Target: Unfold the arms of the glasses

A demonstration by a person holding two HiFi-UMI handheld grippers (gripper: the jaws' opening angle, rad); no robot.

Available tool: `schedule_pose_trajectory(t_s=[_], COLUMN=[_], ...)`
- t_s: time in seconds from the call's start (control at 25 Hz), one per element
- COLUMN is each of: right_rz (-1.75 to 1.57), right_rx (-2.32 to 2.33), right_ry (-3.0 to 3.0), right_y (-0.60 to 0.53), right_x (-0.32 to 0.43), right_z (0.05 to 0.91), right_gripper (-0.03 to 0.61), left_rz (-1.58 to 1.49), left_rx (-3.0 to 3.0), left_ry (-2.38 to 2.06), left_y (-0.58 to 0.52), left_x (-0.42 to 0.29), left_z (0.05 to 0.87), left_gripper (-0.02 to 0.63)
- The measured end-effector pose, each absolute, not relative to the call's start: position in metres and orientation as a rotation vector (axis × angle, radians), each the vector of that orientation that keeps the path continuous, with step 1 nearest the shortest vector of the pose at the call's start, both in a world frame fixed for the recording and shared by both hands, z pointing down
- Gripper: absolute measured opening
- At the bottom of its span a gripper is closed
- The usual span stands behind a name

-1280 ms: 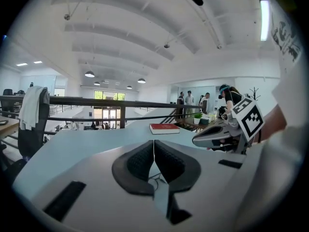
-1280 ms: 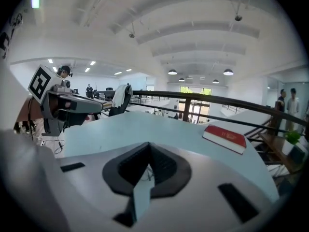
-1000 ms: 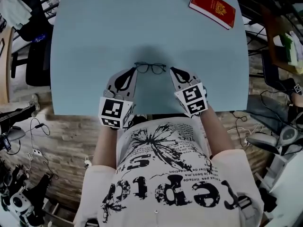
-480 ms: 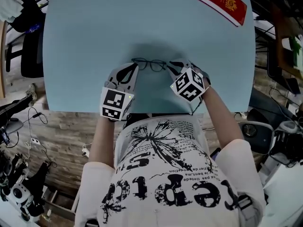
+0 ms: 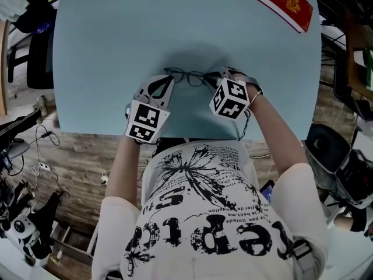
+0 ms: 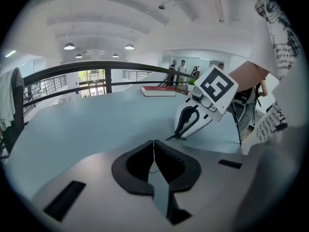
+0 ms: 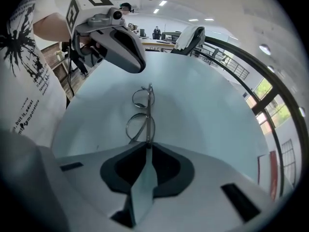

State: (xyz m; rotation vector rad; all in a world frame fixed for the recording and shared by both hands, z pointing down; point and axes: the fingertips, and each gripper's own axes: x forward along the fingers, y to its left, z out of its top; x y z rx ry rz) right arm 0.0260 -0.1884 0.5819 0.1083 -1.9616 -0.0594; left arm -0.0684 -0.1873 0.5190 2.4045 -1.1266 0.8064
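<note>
Thin dark-rimmed glasses (image 5: 189,76) lie folded on the light blue table (image 5: 111,39), just in front of the person. My left gripper (image 5: 168,80) is shut, its tip resting at the glasses' left end; a thin bit of wire shows through the gap behind its tips (image 6: 153,143). My right gripper (image 5: 217,78) points steeply down at the right end. In the right gripper view the glasses (image 7: 143,111) run straight into the jaws (image 7: 146,146), which are closing on that end, the tips touching the frame. The left gripper (image 7: 138,65) hangs over the far lens.
A red book (image 5: 287,3) lies at the table's far right corner, also in the left gripper view as the red book (image 6: 158,90). The table's near edge runs right behind both grippers. Chairs and cables surround the table on the floor.
Both grippers came down onto the glasses' ends. The right wrist rolled, turning its marker cube, and its jaws parted around the right end. The left jaws stayed shut.
</note>
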Motion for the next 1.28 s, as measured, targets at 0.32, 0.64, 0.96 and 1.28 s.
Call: schedule_pose_trajectory(t_s=[0.32,0.64,0.96,1.28], right_rz=[-0.136,-0.157,-0.144,-0.124], right_rx=[0.05,0.005,-0.001,-0.005], right_ry=[-1.962,-1.953,-1.944,-1.94], right_y=[-0.188,-0.185,-0.183,-0.177], right_x=[0.027,0.034,0.038,0.042], right_z=[0.58,0.58,0.579,0.581], right_gripper=[0.035,0.034,0.033,0.034], left_rz=[1.032,1.404,1.549,1.645], left_rx=[2.506,2.654,2.692,2.706], left_ry=[-0.899,-0.519,-0.205,-0.07], left_y=[-0.189,-0.19,-0.184,-0.176], left_x=[-0.049,-0.018,0.01,0.019], left_z=[0.532,0.549,0.562,0.574], left_gripper=[0.042,0.121,0.101,0.047])
